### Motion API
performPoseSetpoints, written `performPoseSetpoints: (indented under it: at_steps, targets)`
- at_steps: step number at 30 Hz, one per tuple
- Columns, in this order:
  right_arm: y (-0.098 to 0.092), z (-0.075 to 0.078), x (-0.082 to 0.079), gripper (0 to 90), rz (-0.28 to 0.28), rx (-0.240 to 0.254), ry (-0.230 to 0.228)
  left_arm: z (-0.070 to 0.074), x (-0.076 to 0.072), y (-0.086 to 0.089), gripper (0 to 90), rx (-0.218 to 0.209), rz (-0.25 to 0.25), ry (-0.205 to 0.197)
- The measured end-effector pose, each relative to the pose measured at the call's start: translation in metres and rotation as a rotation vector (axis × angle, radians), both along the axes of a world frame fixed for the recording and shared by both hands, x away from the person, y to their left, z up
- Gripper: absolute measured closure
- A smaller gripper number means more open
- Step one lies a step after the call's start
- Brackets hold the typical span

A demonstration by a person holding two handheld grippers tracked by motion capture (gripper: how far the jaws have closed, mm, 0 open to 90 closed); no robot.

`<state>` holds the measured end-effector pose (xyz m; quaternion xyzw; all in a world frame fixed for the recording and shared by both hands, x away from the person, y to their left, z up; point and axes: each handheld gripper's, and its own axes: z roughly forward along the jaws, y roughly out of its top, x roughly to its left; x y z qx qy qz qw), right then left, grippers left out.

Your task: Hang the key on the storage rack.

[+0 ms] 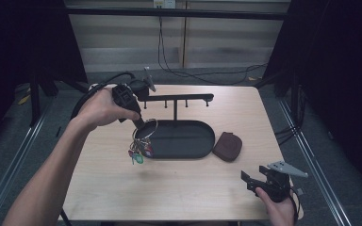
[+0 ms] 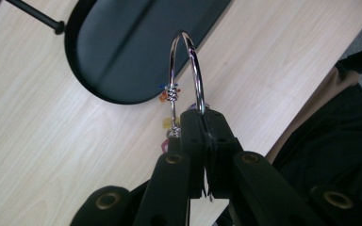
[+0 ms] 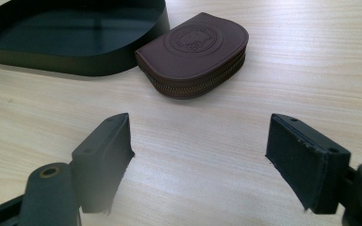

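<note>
My left gripper (image 1: 139, 122) is shut on a large silver key ring (image 1: 146, 129) and holds it in the air over the left end of the black oval tray (image 1: 202, 146). Keys and coloured tags (image 1: 139, 153) dangle below the ring. In the left gripper view the ring (image 2: 185, 66) arches up out of the closed jaws, whose tips (image 2: 202, 117) pinch its wire. My right gripper (image 1: 252, 181) rests near the table's front right corner, jaws wide open and empty. A brown zipped leather pouch (image 3: 195, 52) lies just ahead of it on the table.
A black T-shaped hook stand (image 1: 175, 101) rises at the back of the tray. The pouch (image 1: 227, 146) sits against the tray's right end. The light wood table (image 1: 179, 188) has free room in front. Cables run along the floor behind.
</note>
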<state>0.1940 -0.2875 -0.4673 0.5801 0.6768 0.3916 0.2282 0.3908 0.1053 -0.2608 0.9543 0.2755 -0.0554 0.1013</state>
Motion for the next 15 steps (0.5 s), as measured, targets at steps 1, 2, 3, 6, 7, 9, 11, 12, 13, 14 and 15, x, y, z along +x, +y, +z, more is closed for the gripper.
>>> performPoseSetpoints:
  at_steps: [1,2,3,6,7,9,11,12,13,14,15]
  targets:
    - [0.000,0.000,0.000,22.9,0.000,0.000,0.000,0.000,0.002,0.000,88.0,-0.004,0.007,0.000]
    - [0.000,0.000,0.000,22.9,0.000,-0.001,0.001,0.000,0.004,0.001,88.0,-0.001,0.014,0.000]
    - [0.000,0.000,0.000,22.9,0.001,-0.001,0.003,0.000,0.007,0.001,88.0,0.006,0.019,0.002]
    - [0.000,0.000,0.000,22.9,-0.002,-0.003,0.001,0.003,0.013,0.003,88.0,0.006,0.035,0.008]
    - [0.000,0.000,0.000,23.0,-0.003,-0.005,0.001,0.004,0.013,0.002,88.0,0.014,0.037,0.003]
    - [0.000,0.000,0.000,23.0,-0.003,-0.002,0.000,0.008,0.013,0.000,88.0,0.019,0.033,-0.009]
    - [0.000,0.000,0.000,22.9,-0.003,-0.005,0.001,0.010,0.014,-0.001,88.0,0.020,0.034,-0.016]
    - [0.000,0.000,0.000,23.0,-0.002,-0.004,0.003,0.011,0.016,-0.001,88.0,0.012,0.040,-0.012]
    - [0.000,0.000,0.000,22.9,-0.001,-0.004,0.003,0.011,0.018,-0.001,88.1,0.012,0.044,-0.012]
    - [0.000,0.000,-0.001,22.9,0.000,-0.004,0.001,0.011,0.020,-0.001,88.0,0.013,0.046,-0.011]
    - [0.000,0.000,-0.001,22.9,0.001,-0.004,-0.001,0.010,0.021,0.000,88.0,0.010,0.048,-0.011]
